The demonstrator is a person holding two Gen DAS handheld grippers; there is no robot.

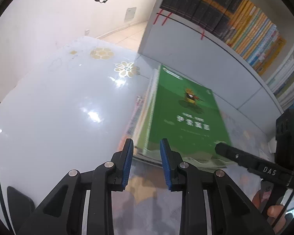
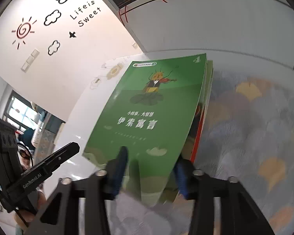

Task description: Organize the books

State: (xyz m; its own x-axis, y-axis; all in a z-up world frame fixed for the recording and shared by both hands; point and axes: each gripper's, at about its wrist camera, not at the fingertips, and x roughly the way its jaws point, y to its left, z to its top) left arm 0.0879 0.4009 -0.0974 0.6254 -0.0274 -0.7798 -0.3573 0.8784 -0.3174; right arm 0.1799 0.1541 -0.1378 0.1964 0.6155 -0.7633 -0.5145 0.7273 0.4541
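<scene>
Tongs, right (image 2: 150, 168): spread, straddling the near edge of the green book (image 2: 147, 105); whether the pads already press it is too blurred to tell.
Tongs, left (image 1: 146, 156): parted a little, empty, just off the stack's near left corner.
Book's place: on top of a small stack (image 1: 145, 117) lying flat on the counter (image 1: 58, 107), close below the bookshelf (image 1: 245, 25).
Grip advice: probably bite only the top cover's thickness, deep enough to stop sagging.
Left's job: likely steady the lower books.
Risk: cover bending, neighbours dragged along.
</scene>
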